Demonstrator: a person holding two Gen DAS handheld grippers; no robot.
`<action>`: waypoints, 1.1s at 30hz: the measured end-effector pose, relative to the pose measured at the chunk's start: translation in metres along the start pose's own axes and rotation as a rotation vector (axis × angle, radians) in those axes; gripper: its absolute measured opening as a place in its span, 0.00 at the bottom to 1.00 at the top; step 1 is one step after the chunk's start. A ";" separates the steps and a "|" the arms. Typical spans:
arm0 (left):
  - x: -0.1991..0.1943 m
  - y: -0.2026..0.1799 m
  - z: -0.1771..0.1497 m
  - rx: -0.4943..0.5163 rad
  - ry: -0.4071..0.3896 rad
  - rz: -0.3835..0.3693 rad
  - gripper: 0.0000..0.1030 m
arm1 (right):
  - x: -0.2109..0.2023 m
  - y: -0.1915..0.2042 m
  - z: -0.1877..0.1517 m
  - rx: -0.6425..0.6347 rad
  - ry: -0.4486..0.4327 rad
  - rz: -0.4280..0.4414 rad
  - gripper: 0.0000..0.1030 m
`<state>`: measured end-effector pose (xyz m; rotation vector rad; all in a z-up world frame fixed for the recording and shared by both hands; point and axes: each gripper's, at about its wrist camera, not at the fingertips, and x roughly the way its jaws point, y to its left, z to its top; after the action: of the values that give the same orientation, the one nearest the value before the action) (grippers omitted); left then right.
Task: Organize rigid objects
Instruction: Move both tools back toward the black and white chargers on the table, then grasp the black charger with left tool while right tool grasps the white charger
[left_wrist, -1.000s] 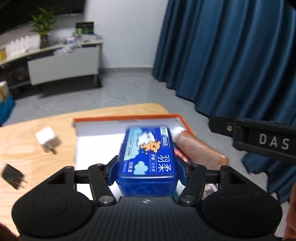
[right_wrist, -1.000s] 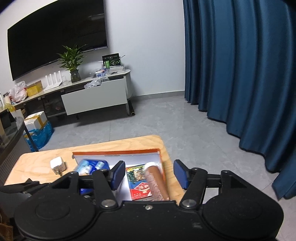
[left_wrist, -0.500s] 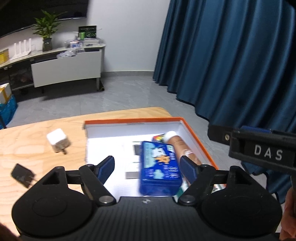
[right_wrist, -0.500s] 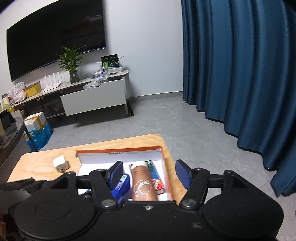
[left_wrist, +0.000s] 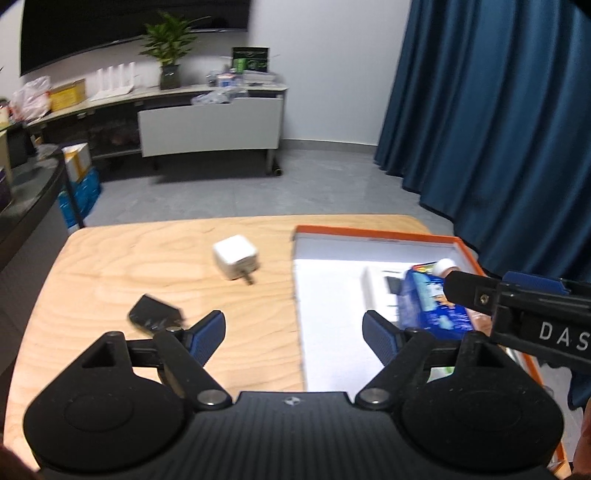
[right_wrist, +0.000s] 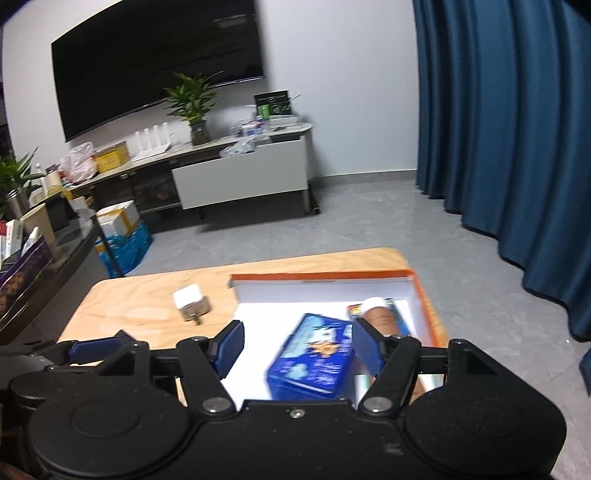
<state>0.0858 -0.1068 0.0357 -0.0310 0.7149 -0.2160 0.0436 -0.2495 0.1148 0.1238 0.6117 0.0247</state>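
Observation:
An orange-rimmed white box sits on the right of the wooden table. Inside lie a blue tissue box, a brown tube with a white cap and a colourful packet. A white charger and a black adapter lie on the table left of the box. My left gripper is open and empty over the box's left edge. My right gripper is open and empty above the blue box; it also shows in the left wrist view.
The wooden table has rounded corners and ends just past the box on the right. Blue curtains hang to the right. A TV bench with a plant stands against the far wall.
My left gripper let go of the blue tissue box into the orange box, opened wide and swung left and back. My right gripper moved left over the blue box.

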 end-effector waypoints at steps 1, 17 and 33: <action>0.000 0.004 -0.001 -0.008 0.001 0.007 0.81 | 0.001 0.004 0.000 -0.005 0.004 0.007 0.76; -0.006 0.093 -0.029 -0.128 0.032 0.140 0.83 | 0.028 0.059 -0.011 -0.107 0.075 0.141 0.76; 0.051 0.116 -0.021 -0.066 0.030 0.098 0.89 | 0.065 0.075 -0.010 -0.138 0.120 0.175 0.76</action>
<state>0.1315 -0.0030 -0.0248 -0.0557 0.7514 -0.0993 0.0923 -0.1703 0.0782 0.0424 0.7159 0.2449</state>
